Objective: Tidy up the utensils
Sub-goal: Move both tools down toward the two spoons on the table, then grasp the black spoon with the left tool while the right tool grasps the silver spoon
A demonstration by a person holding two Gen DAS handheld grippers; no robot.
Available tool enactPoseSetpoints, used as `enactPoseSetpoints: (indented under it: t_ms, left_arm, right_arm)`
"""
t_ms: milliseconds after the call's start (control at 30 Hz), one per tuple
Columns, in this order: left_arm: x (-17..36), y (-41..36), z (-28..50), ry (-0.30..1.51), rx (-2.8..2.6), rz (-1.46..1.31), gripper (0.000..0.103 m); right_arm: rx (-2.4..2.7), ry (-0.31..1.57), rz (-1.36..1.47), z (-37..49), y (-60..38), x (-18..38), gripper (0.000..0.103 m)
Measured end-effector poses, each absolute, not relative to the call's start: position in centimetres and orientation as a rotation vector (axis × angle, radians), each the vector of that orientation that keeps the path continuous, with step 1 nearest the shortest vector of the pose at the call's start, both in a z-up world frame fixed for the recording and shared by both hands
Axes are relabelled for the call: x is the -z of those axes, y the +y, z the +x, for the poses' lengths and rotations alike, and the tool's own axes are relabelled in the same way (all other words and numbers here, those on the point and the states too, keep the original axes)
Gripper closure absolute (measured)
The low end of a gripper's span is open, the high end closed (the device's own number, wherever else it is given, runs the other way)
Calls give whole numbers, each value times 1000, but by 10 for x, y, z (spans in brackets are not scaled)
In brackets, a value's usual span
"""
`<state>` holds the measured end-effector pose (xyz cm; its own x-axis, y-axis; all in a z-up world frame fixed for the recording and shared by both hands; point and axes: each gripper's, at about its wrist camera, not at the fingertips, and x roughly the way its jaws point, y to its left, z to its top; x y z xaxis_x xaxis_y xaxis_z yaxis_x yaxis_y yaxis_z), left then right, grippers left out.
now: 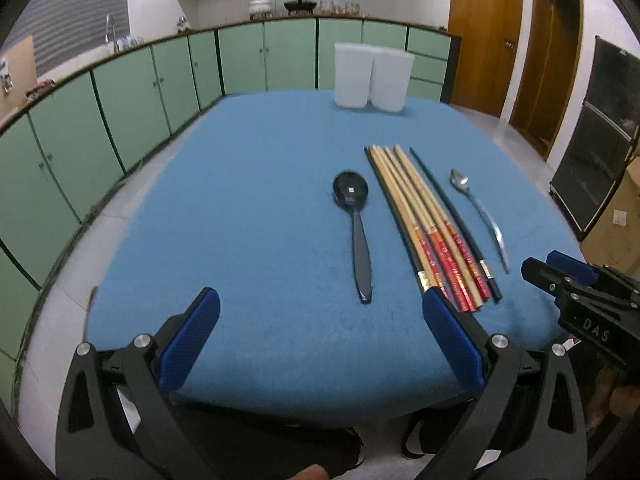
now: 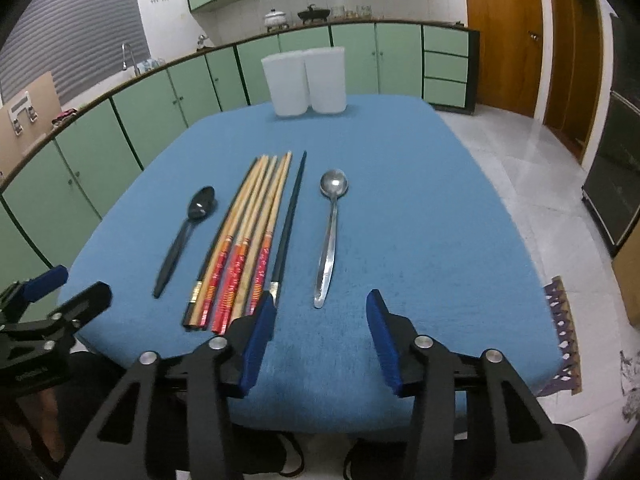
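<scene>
On the blue table (image 1: 260, 208) lie a black plastic spoon (image 1: 356, 224), a bundle of wooden chopsticks with red ends (image 1: 424, 224), black chopsticks (image 1: 452, 216) and a metal spoon (image 1: 480, 212). The right wrist view shows the same: black spoon (image 2: 186, 232), wooden chopsticks (image 2: 248, 236), a black chopstick (image 2: 289, 220), metal spoon (image 2: 330, 232). Two white containers (image 1: 370, 76) (image 2: 306, 80) stand at the far edge. My left gripper (image 1: 320, 304) is open and empty at the near edge. My right gripper (image 2: 320, 304) is open and empty just before the metal spoon's handle.
Green cabinets (image 1: 132, 92) run along the left and back. Wooden doors (image 1: 484, 32) stand at the back right. A dark glass cabinet (image 1: 600, 136) and a cardboard box (image 1: 616, 220) are on the right. A patterned mat (image 2: 560, 332) lies on the floor by the table.
</scene>
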<state>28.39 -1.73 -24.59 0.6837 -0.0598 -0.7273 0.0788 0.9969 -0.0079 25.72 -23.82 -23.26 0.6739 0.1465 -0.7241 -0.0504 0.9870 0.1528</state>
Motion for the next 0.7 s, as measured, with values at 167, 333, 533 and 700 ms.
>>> enactPoseSetpoints:
  t_ms: [167,333,533,700]
  left_arm:
    - [265,-18,300,846,68,23,5]
    - [276,-20,305,853,65,25,5]
    - [281,-24,310,837,63,41,23]
    - [280,-29,314,817,83,34,45]
  right_arm:
    - [-110,822,112,267,-237,240,60]
    - [-118,843,103,275,-239,251,65]
    - [-127,813,70,278,-237,253,67]
    - [-124,800,73,281,-242,254,80]
